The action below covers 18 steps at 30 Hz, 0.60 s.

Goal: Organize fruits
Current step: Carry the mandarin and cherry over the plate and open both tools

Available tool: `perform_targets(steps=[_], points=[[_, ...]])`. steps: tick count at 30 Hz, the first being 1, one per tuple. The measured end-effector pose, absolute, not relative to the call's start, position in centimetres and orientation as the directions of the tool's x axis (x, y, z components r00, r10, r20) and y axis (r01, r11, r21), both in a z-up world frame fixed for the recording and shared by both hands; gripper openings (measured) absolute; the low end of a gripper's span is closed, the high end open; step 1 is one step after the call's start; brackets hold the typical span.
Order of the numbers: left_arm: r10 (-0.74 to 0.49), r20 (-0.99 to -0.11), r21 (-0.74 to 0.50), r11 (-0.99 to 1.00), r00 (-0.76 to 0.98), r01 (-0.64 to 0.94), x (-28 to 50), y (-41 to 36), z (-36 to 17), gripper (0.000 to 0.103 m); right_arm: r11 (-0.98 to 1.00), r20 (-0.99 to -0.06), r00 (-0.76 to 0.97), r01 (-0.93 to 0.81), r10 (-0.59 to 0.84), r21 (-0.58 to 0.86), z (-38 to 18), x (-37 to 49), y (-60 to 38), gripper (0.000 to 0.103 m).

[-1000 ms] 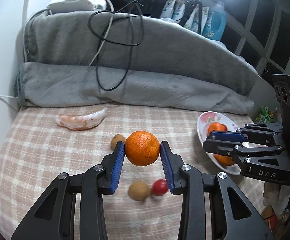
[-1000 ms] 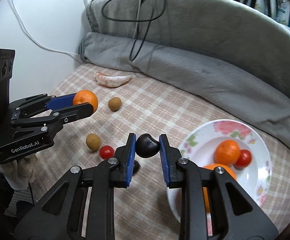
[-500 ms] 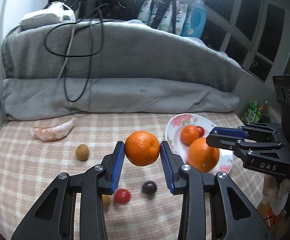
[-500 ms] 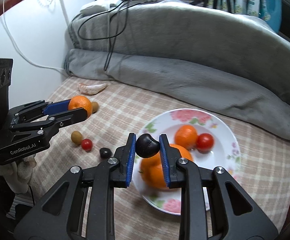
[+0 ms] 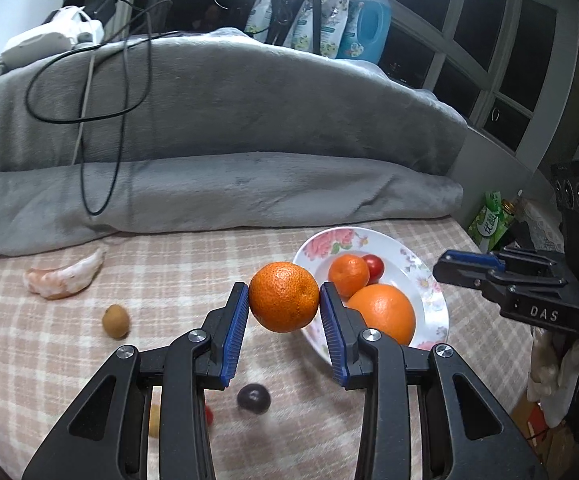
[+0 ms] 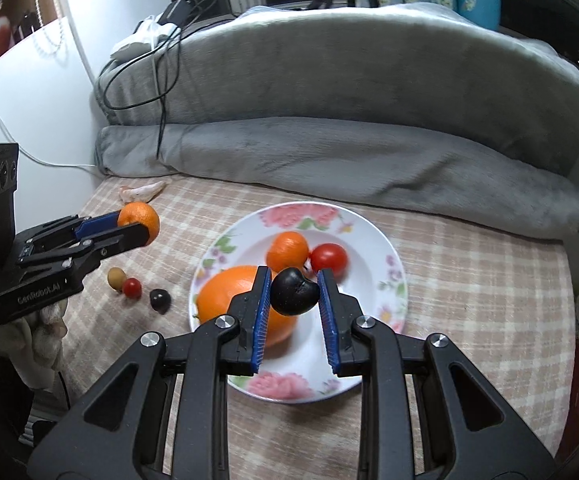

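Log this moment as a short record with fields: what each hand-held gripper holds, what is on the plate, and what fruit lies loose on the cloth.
left hand-held gripper: shut on a mandarin, held above the checked cloth left of the plate
right hand-held gripper: shut on a dark plum, held over the plate
plate: floral; holds a large orange, a small orange, a red tomato
loose on cloth: brown fruit, second dark plum, small tomato, peeled segment

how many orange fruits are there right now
3: two on the plate, a big orange and a small one, and one held in the left gripper. None looks hidden.
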<state>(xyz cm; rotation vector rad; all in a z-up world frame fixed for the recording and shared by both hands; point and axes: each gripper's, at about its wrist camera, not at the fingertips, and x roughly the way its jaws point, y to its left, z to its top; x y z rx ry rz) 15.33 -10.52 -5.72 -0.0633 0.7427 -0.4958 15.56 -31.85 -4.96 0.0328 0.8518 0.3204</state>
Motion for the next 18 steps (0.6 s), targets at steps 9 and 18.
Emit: perform_targets(steps=[9, 18], points=[[-0.472, -0.641, -0.217, 0.868, 0.606, 0.447, 16.7, -13.0, -5.7, 0.035, 0.954, -0.744, 0.601, -0.241, 0.292, 0.179, -6.1, 15.0, -33.5, 0.025], [-0.479, -0.653, -0.213, 0.860, 0.587, 0.464, 17.7, -14.7, -5.8, 0.035, 0.949, -0.748, 0.587, -0.240, 0.310, 0.205, -7.0, 14.8, -34.3, 0.025]])
